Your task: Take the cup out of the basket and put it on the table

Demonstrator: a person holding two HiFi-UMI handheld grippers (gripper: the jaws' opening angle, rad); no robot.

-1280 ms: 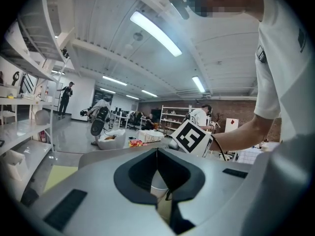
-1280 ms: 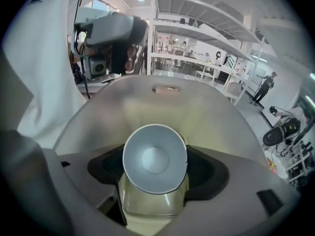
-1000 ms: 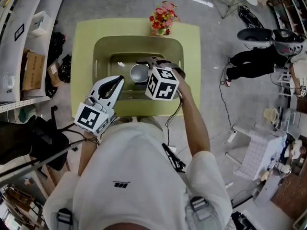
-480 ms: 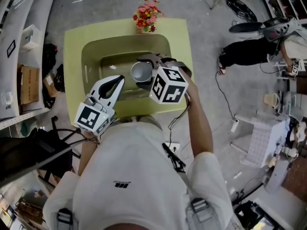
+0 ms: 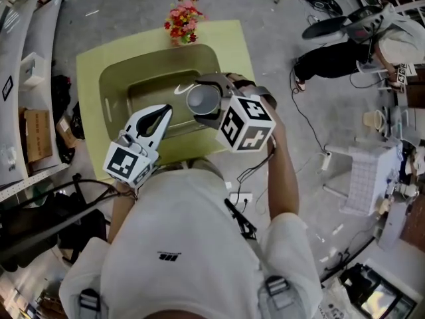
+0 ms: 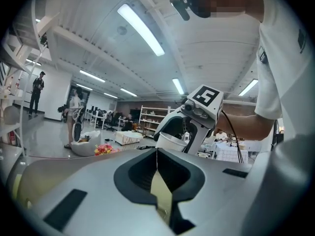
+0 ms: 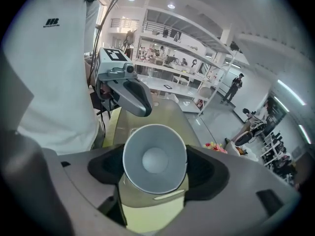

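Observation:
A pale grey cup point(image 5: 202, 99) hangs over the olive basket point(image 5: 113, 88), which stands on a yellow-green table point(image 5: 89, 62). My right gripper point(image 5: 211, 104) is shut on the cup, its jaws on either side of the wall. In the right gripper view the cup point(image 7: 155, 159) opens toward the camera, with the basket point(image 7: 167, 113) below it. My left gripper point(image 5: 161, 113) is shut and empty, held over the basket's front left rim. Its closed jaws point(image 6: 157, 154) point toward the cup point(image 6: 170, 141).
A bunch of red and yellow flowers point(image 5: 180, 20) stands at the table's far edge. A person in black point(image 5: 332, 52) sits on the floor side at the upper right. Shelving point(image 5: 20, 78) lines the left. Cables and a white checked table point(image 5: 362, 178) lie to the right.
The right gripper has carried the cup up and to the right, from inside the basket toward its right rim. The left gripper has stayed where it was.

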